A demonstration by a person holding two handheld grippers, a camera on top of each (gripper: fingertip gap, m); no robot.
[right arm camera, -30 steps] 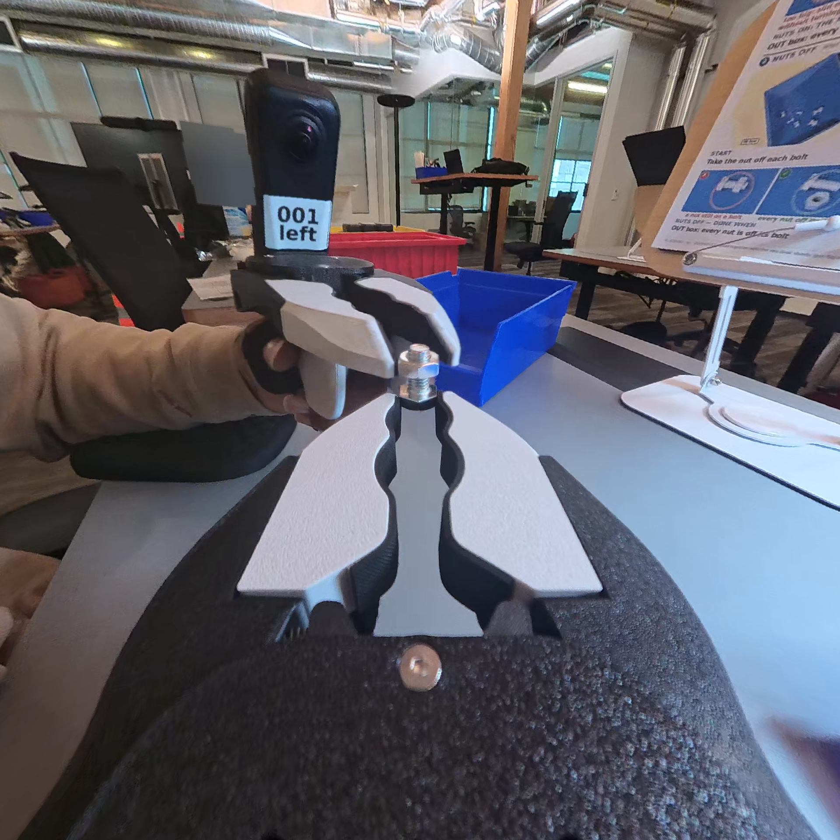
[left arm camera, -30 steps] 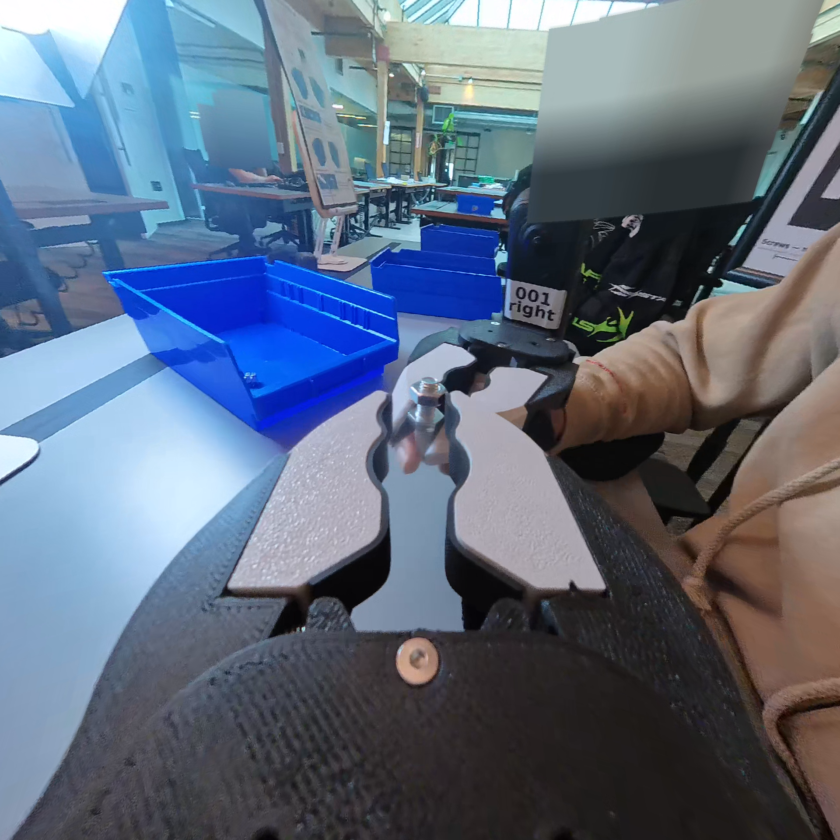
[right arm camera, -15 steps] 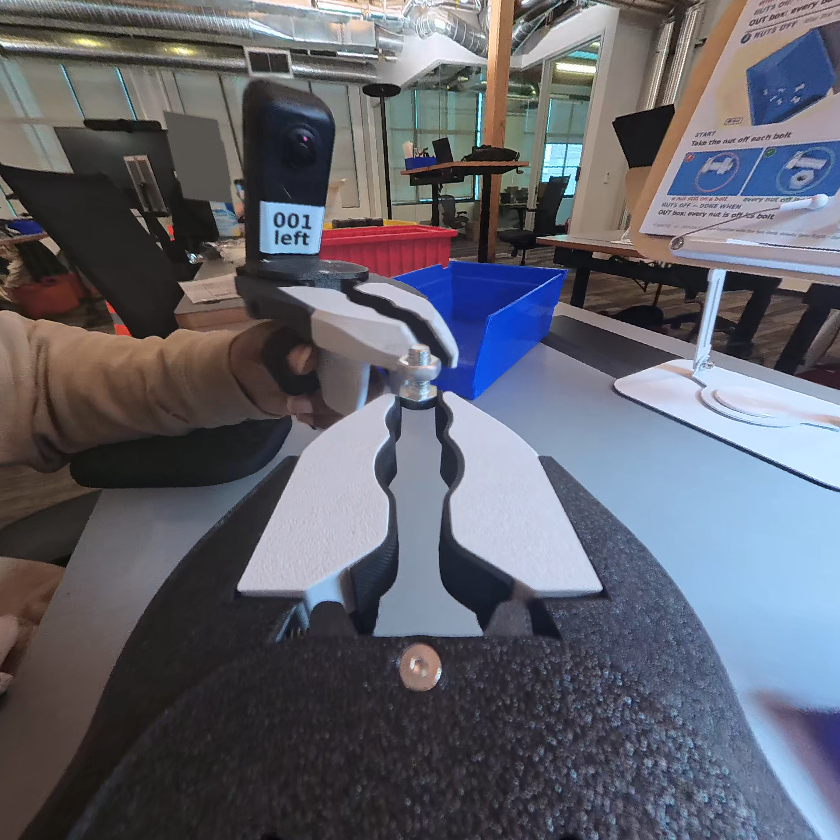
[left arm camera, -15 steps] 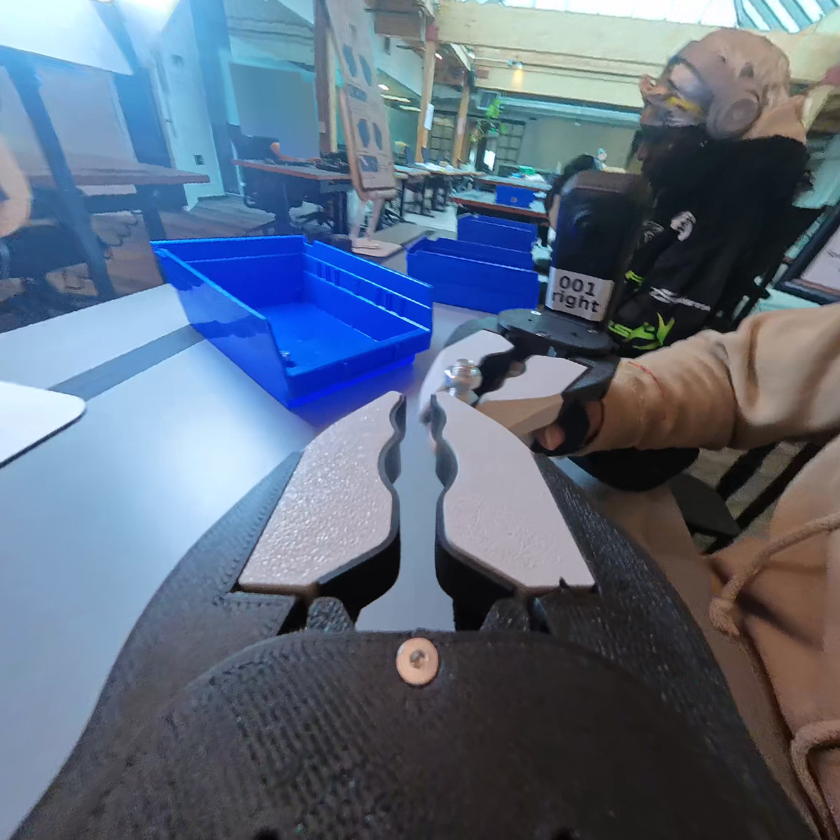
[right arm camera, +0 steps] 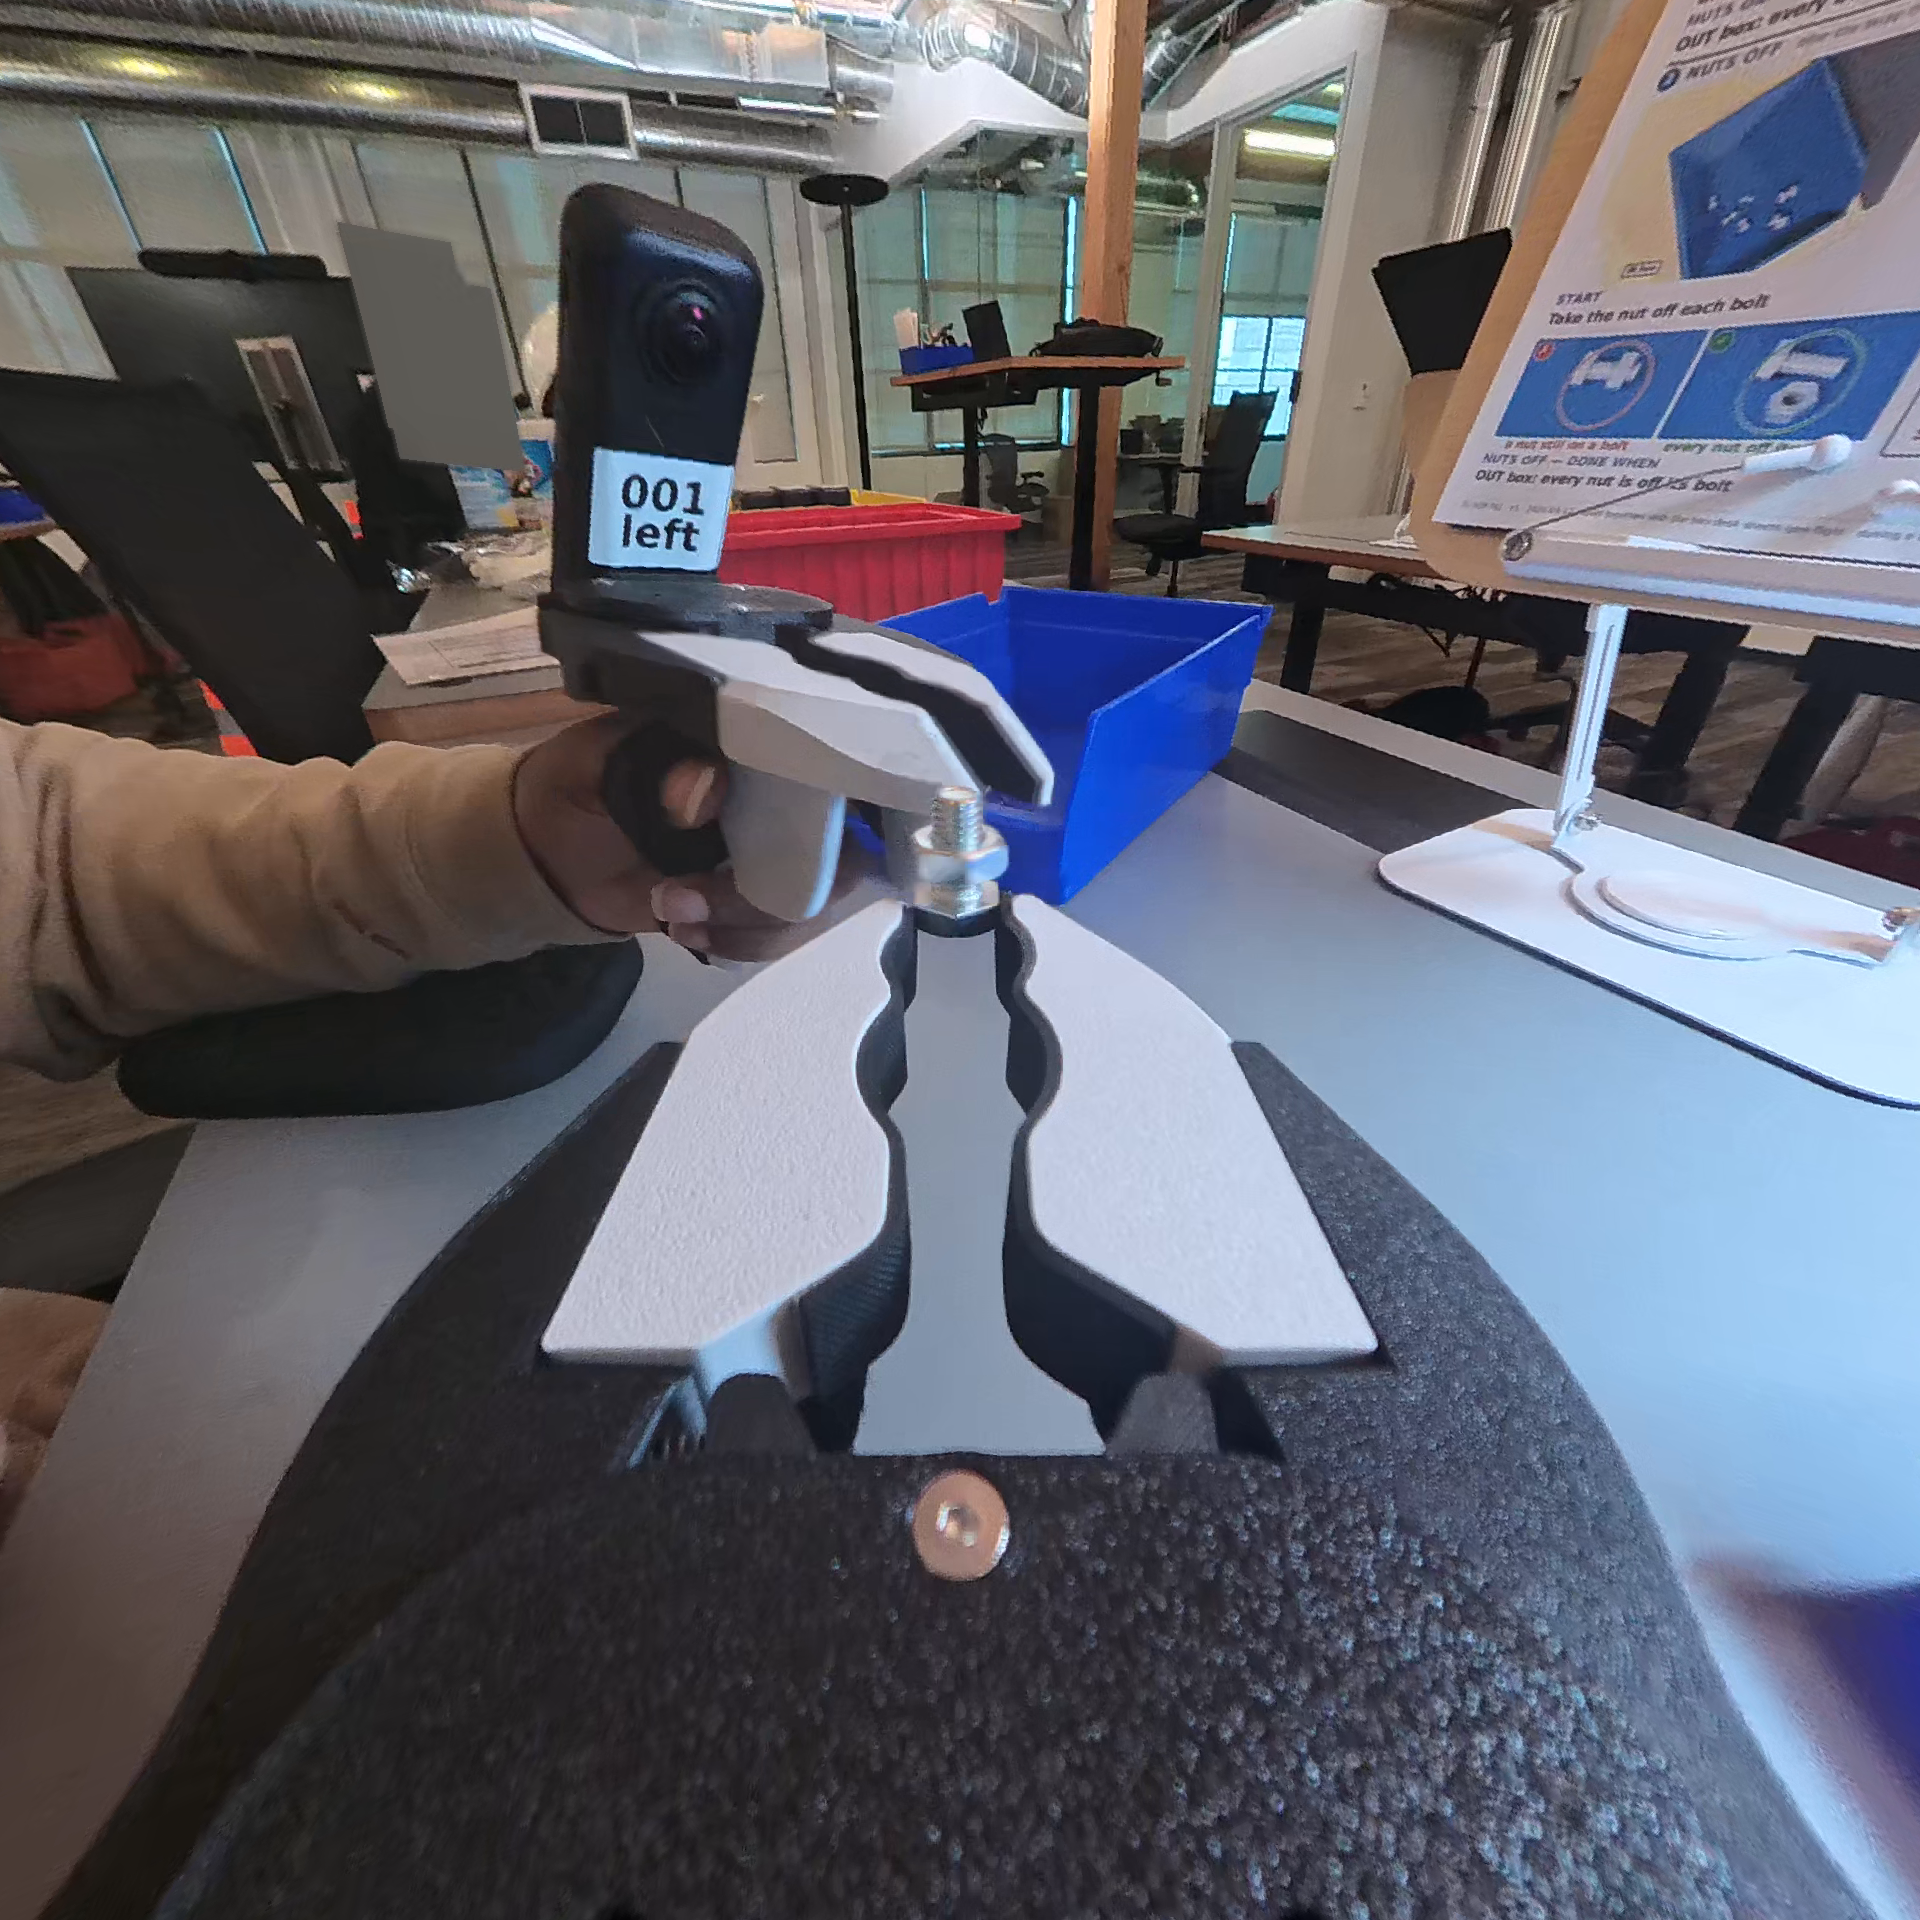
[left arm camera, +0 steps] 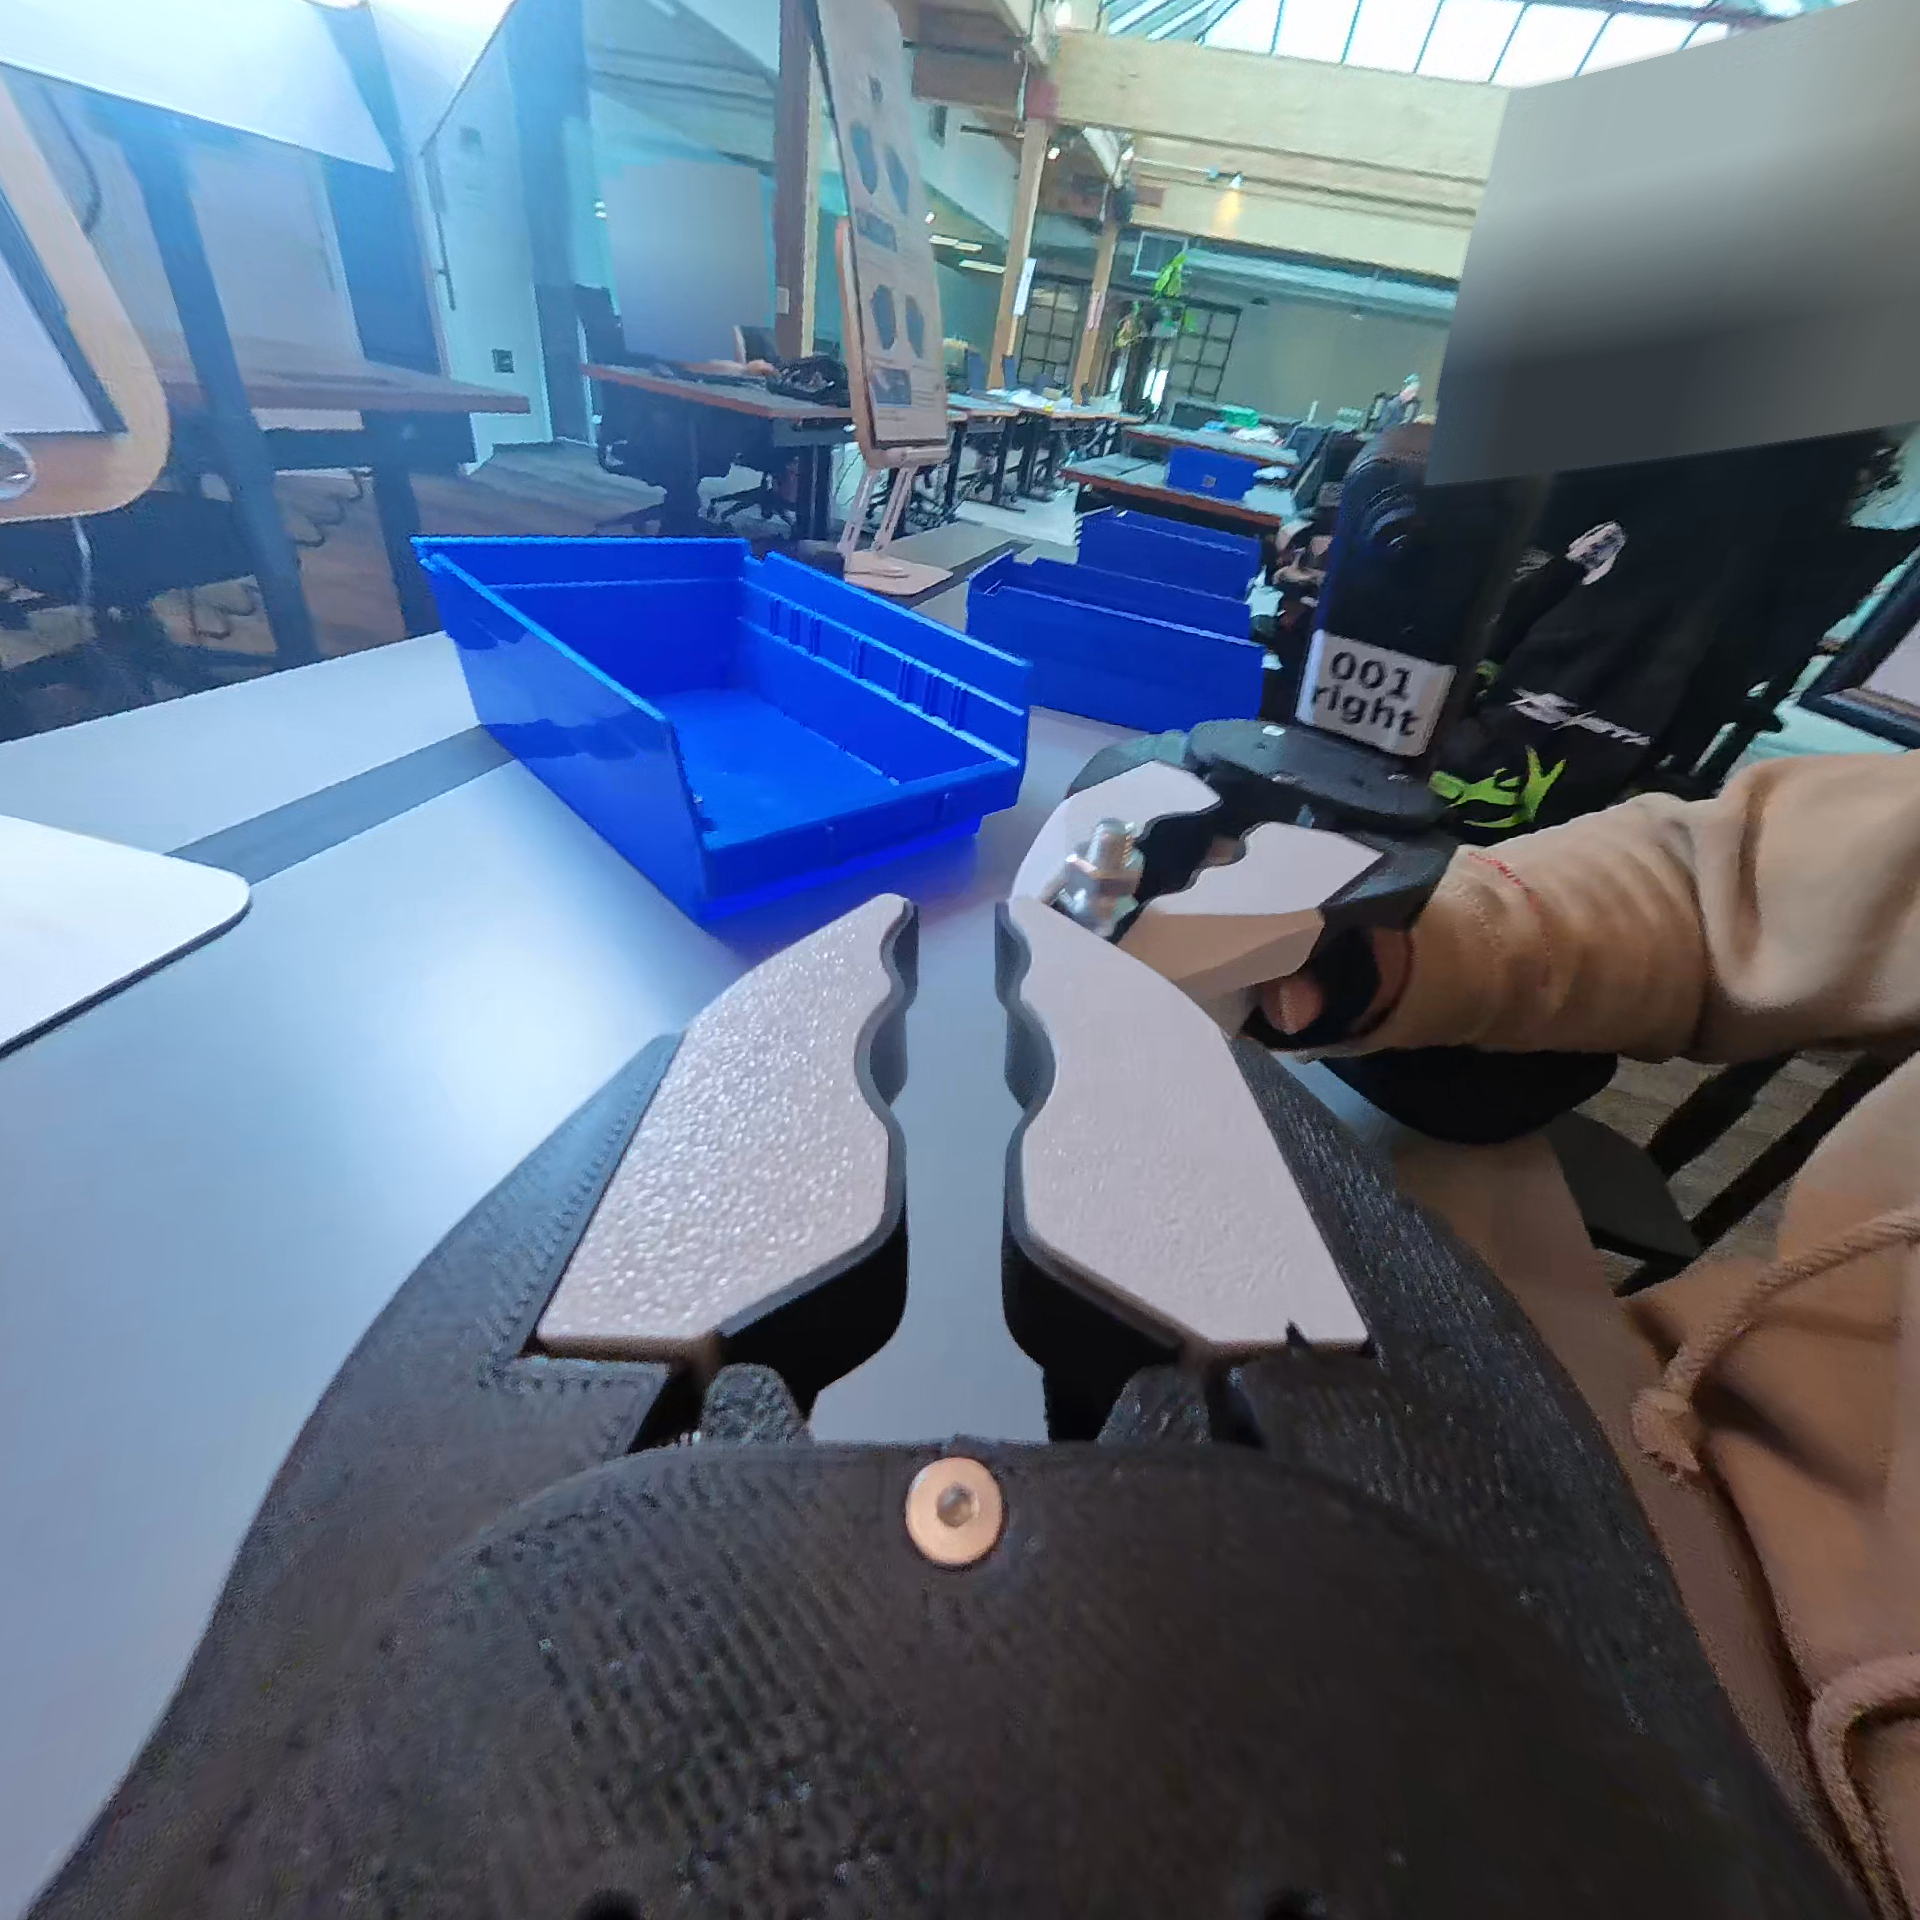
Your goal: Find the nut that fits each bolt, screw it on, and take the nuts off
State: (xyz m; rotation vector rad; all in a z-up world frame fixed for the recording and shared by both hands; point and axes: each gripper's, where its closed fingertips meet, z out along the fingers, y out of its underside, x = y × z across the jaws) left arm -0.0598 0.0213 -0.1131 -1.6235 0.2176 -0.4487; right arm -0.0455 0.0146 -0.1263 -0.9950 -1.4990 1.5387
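Now, grip by grip:
Right gripper point(right arm camera: 954, 925): closed on the bolt point(right arm camera: 953, 831) — pinched low, threaded end up.
Left gripper point(left arm camera: 954, 914): nearly closed, empty, just beside the bolt.
Nut point(right arm camera: 956, 860): on the thread, above the fingertips.
Handling: likely small, rigid, slick steel; take the nut by its flats.
Blue bin point(left arm camera: 727, 717): behind, on the table.

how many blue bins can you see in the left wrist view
3. One open blue bin sits nearest on the grey table; two more bins stand behind it, one behind the other. Others may be hidden.
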